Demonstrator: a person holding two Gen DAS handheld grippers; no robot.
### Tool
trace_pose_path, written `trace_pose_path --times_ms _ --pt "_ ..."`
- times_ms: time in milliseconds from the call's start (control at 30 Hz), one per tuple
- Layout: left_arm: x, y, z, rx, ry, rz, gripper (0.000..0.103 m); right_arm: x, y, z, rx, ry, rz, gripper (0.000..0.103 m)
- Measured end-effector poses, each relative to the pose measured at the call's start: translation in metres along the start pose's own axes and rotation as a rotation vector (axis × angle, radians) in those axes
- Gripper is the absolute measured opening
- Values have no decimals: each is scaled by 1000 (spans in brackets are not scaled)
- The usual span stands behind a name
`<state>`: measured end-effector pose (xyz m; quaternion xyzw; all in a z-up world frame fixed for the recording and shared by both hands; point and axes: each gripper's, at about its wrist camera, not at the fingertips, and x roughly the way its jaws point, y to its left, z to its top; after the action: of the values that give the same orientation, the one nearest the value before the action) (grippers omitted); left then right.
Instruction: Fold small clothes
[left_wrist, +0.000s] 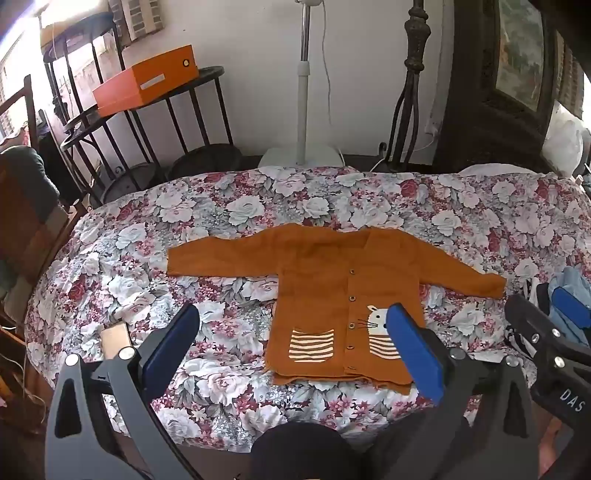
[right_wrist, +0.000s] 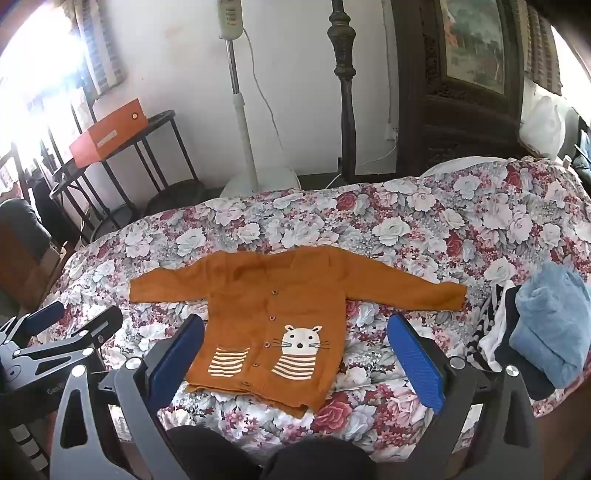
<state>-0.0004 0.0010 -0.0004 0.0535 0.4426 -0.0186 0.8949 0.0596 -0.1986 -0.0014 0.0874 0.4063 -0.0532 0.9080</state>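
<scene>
Cardigan (right_wrist: 273, 295): spread flat mid-bed, sleeves out, ready for your first fold.
Left tool (left_wrist: 295, 343): spread, empty.
Right tool (right_wrist: 299, 350): spread, empty.

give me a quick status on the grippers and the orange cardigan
Left gripper open, empty. Right gripper open, empty. Orange cardigan flat on floral bedspread, sleeves out, unfolded. Clothes pile off right sleeve, not blocking.

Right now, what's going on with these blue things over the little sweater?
A person holds two tongs above a flowered bed to fold small clothes. The orange cardigan lies flat, sleeves spread, buttoned, not yet folded. The left tongs and right tongs both hang open, gripping nothing. A pile of clothes sits at the right.
</scene>
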Motion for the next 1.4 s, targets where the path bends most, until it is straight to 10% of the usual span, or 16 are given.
trace_pose_path --times_ms 1400 --pt "-2 8 -6 -7 20 8 98 -9 -6 3 22 -5 23 99"
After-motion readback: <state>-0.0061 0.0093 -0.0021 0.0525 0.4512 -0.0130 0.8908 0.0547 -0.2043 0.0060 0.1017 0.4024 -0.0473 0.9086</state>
